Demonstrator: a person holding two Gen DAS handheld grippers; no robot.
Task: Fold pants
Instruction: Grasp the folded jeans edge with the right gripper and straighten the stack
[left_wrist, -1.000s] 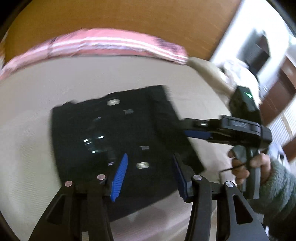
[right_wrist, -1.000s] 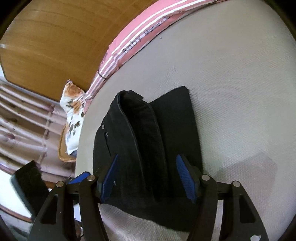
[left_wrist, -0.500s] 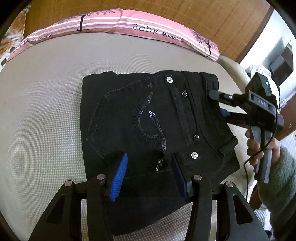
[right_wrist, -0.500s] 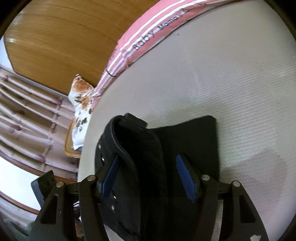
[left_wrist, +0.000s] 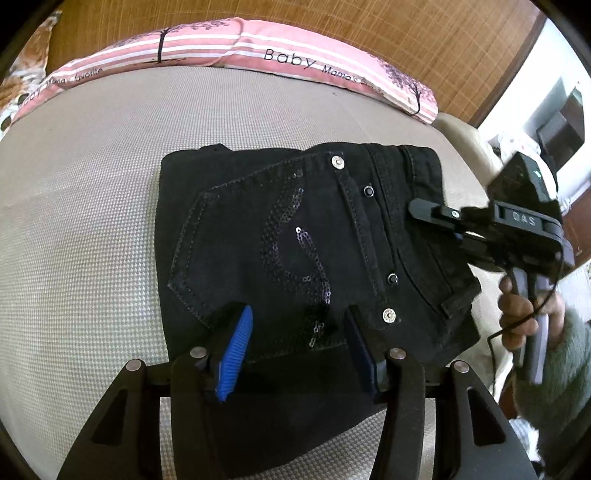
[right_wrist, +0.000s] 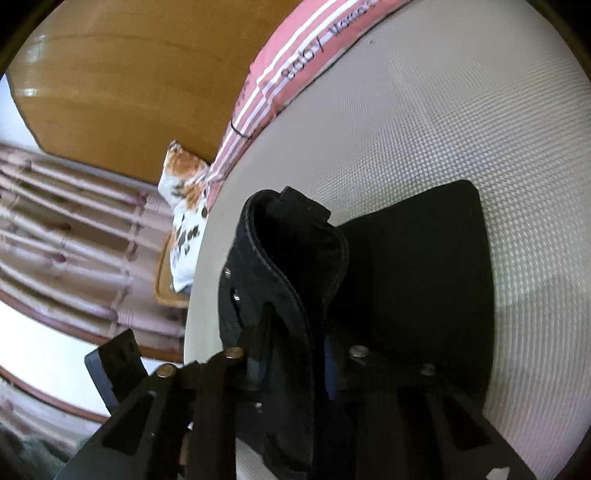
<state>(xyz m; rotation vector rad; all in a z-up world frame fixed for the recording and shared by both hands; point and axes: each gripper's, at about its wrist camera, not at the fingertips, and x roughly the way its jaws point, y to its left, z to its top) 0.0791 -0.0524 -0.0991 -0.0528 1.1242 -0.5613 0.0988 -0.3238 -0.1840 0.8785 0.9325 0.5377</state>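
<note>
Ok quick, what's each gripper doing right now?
Left gripper: open above the pants, gripping nothing.
Right gripper: closing on the pants' waistband edge.

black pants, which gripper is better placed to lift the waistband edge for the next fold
Right. The right gripper is closing with the waistband edge of the black pants between its fingers. The left gripper hangs open over the sequined pocket, gripping nothing.

I see matt black denim pants (left_wrist: 295, 236) with glinting sequins and shiny metal rivets, lying on a coarse woven beige mattress cover (left_wrist: 81, 229), against a glossy wooden headboard (right_wrist: 122, 85).
</note>
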